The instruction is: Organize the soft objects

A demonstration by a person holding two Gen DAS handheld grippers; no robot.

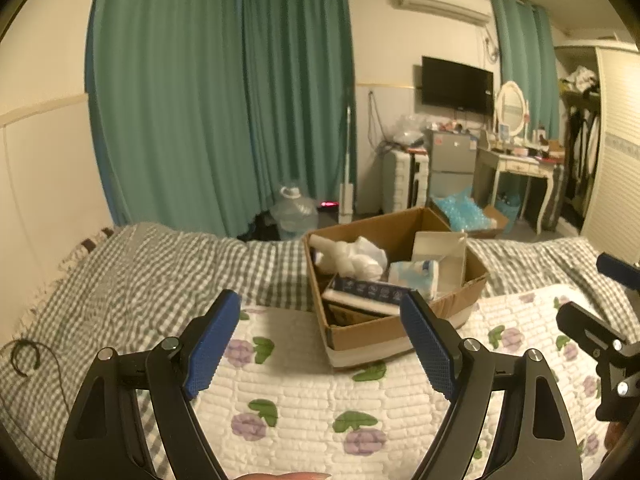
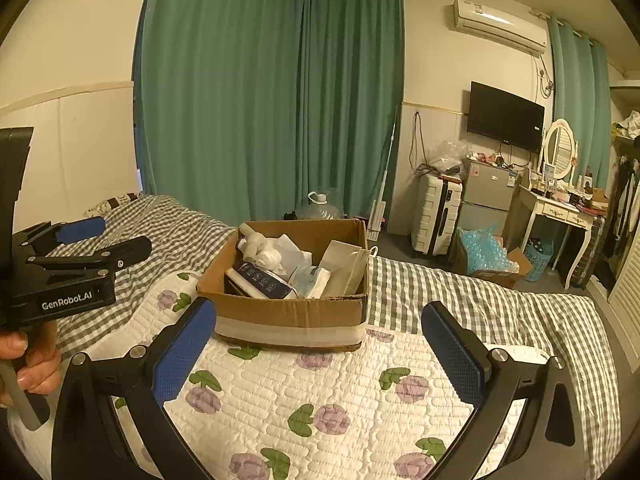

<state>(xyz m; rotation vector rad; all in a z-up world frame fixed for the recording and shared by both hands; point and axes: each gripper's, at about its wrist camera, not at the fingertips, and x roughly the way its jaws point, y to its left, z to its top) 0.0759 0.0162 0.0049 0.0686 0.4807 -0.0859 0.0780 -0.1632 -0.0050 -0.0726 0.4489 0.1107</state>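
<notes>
A brown cardboard box (image 1: 472, 280) stands on the bed, on a white quilt with purple flowers (image 1: 304, 400). It holds a white plush toy (image 1: 344, 256), a dark blue tissue pack (image 1: 368, 290), a pale blue soft pack (image 1: 414, 276) and a white paper bag (image 1: 444, 256). My left gripper (image 1: 320, 336) is open and empty, just in front of the box. My right gripper (image 2: 316, 344) is open and empty, facing the box (image 2: 288, 312). The left gripper also shows at the left of the right wrist view (image 2: 112, 240), beside the box.
A grey checked blanket (image 1: 140, 280) covers the bed beyond the quilt. Green curtains (image 1: 220, 100) hang behind. On the floor stand a water jug (image 1: 294, 212), a white suitcase (image 2: 438, 212), a small fridge (image 2: 486, 196), a box of blue plastic (image 2: 484, 256) and a dressing table (image 2: 560, 216).
</notes>
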